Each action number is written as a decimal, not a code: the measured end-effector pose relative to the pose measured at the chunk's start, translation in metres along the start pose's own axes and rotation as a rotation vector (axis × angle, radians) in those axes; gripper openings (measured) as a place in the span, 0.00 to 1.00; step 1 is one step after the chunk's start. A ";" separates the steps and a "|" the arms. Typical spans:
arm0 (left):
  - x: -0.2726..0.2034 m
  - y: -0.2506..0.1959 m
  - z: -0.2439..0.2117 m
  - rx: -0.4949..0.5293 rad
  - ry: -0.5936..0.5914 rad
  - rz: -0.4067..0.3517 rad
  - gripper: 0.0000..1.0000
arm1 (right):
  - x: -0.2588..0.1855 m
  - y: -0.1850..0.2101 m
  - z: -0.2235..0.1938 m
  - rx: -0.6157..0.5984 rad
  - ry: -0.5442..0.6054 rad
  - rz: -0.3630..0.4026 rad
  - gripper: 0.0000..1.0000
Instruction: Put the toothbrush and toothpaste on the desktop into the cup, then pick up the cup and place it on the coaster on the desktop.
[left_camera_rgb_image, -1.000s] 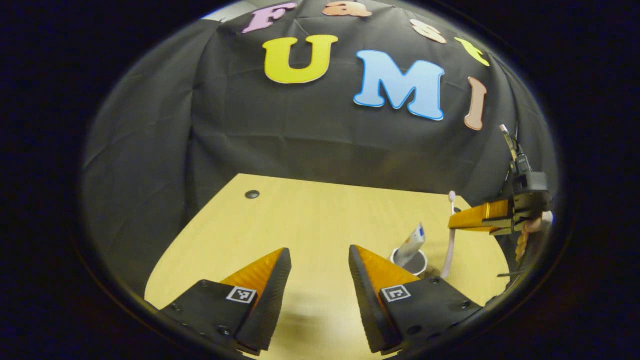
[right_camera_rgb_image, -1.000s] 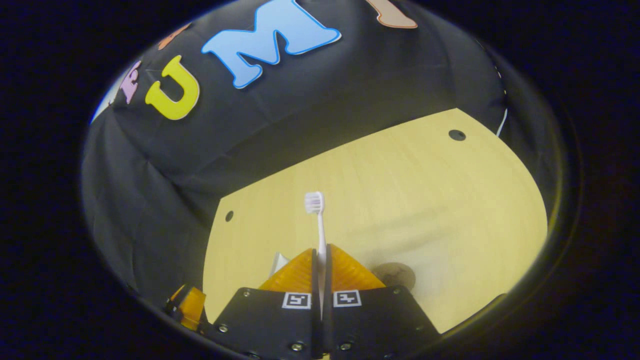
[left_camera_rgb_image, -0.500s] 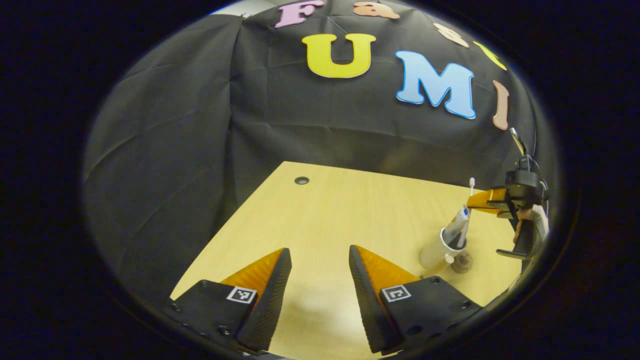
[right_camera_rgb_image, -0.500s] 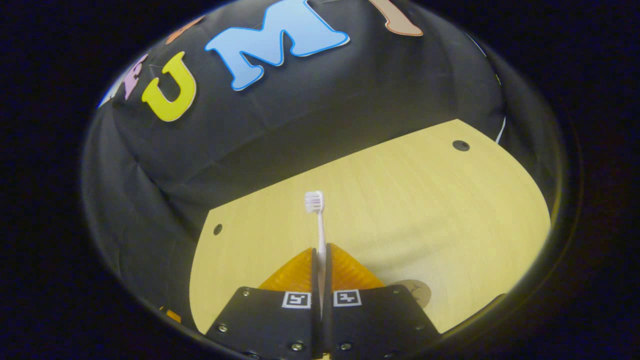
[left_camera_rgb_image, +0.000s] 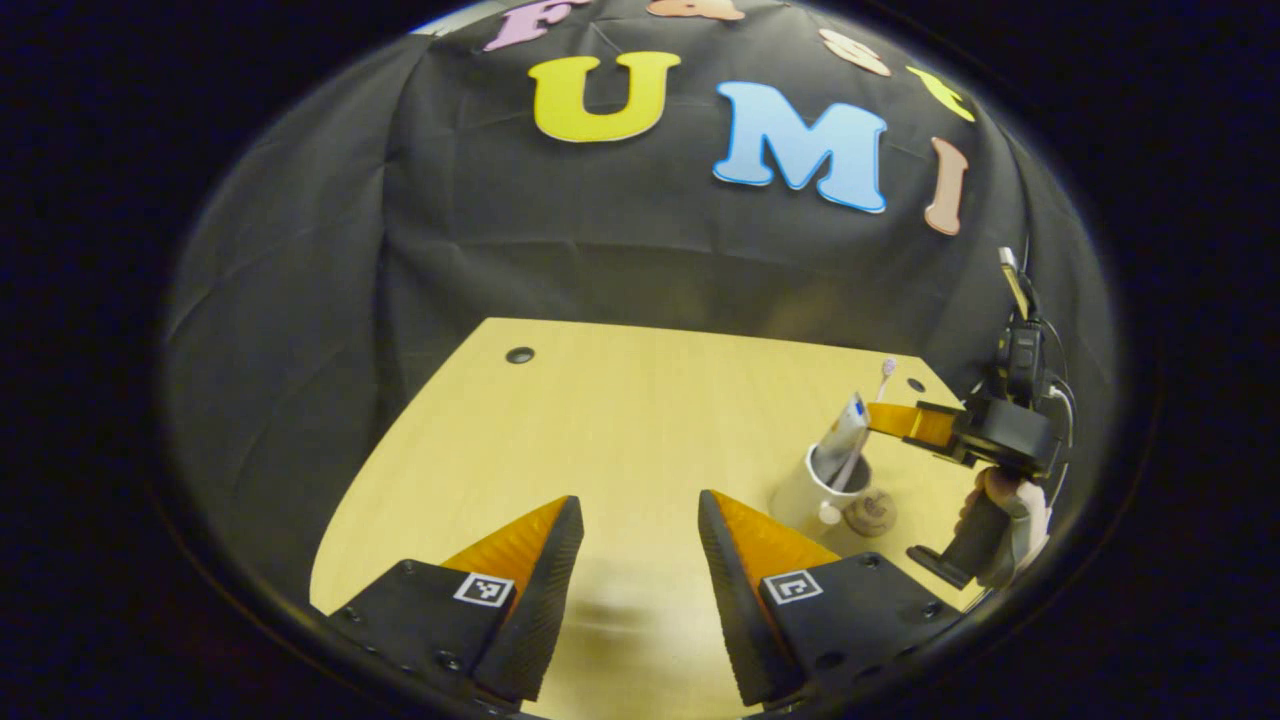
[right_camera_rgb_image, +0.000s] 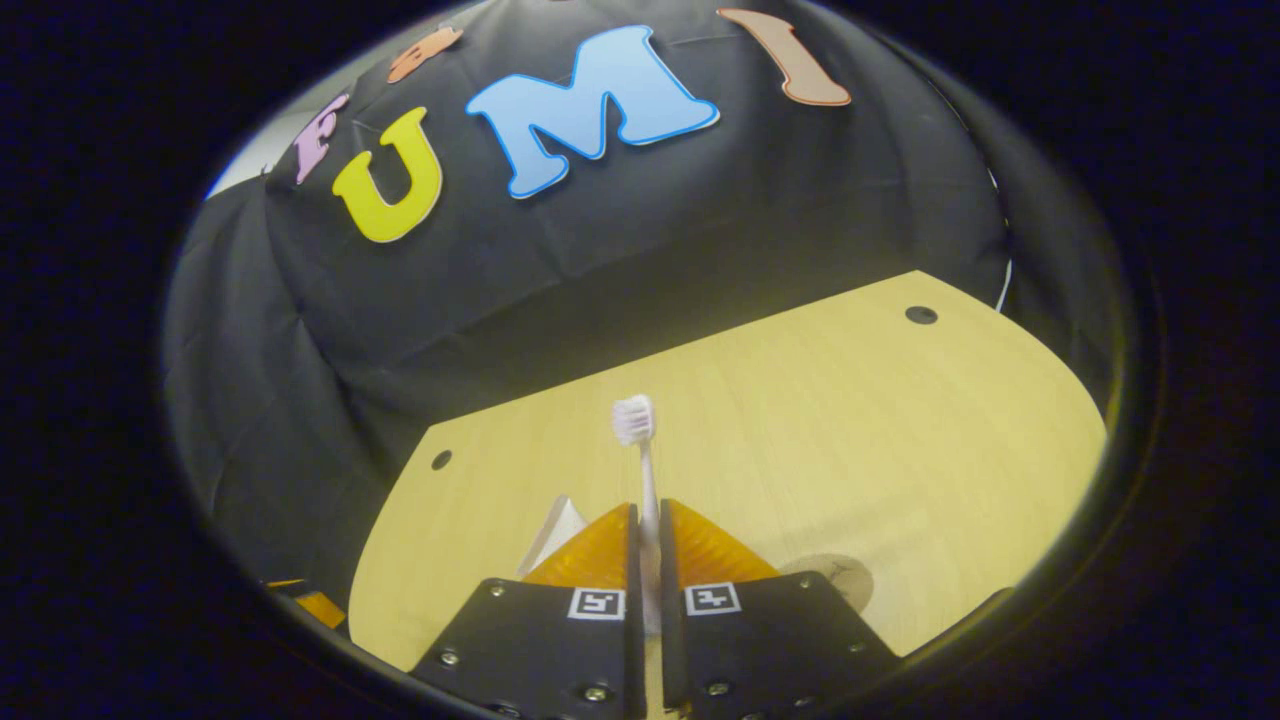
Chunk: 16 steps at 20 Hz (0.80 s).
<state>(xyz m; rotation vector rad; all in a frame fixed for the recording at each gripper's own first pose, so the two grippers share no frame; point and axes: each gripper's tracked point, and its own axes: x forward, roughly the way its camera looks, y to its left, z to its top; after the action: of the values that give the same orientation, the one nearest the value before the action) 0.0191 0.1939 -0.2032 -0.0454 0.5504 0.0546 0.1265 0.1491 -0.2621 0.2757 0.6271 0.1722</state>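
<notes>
- Toothbrush (right_camera_rgb_image: 640, 470) is pinched between the right gripper (right_camera_rgb_image: 646, 520)'s two fingers, which are closed onto its handle; the bristle head stands out ahead of the fingertips, pointing up and away over the bench (right_camera_rgb_image: 850, 420).
- From the left gripper view, the same toothbrush (left_camera_rgb_image: 884, 372) leans with its lower end going down into the cup (left_camera_rgb_image: 825, 485), so it looks partly lowered in but not yet let go.
- Toothpaste (left_camera_rgb_image: 842, 440) already stands tilted inside the cup, its top sticking above the rim; I judge that half of the loading as done. In the right gripper view its pale end (right_camera_rgb_image: 557, 528) peeks out just left of and below the fingers.
- The right gripper (left_camera_rgb_image: 900, 420), held by a hand (left_camera_rgb_image: 1000, 515), sits just above and beside the cup's mouth.
- The left gripper (left_camera_rgb_image: 632, 560) has its fingers spread wide apart with nothing between them, hovering over bare bench; the cup is ahead and to its right, well apart.
- Coaster (left_camera_rgb_image: 872, 513), a small dark round piece, lies just beside the cup's foot, on the side nearer the right gripper; it also shows just right of that gripper's fingers (right_camera_rgb_image: 830, 580).
- Left to do, as I judge it: release the toothbrush into the cup, then grasp the cup and set it on the coaster.
</notes>
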 end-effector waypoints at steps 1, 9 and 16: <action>0.005 -0.012 -0.001 0.016 0.008 -0.028 0.75 | -0.005 -0.001 -0.006 -0.003 0.010 -0.001 0.11; 0.039 -0.092 -0.005 0.123 0.084 -0.226 0.76 | -0.032 -0.002 -0.020 0.015 0.030 0.031 0.13; 0.066 -0.128 -0.026 0.188 0.201 -0.338 0.76 | -0.047 -0.001 -0.028 0.004 0.066 0.057 0.27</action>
<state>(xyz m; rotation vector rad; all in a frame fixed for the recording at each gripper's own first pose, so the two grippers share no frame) 0.0695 0.0674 -0.2564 0.0399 0.7404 -0.3345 0.0722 0.1428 -0.2577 0.2933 0.6858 0.2355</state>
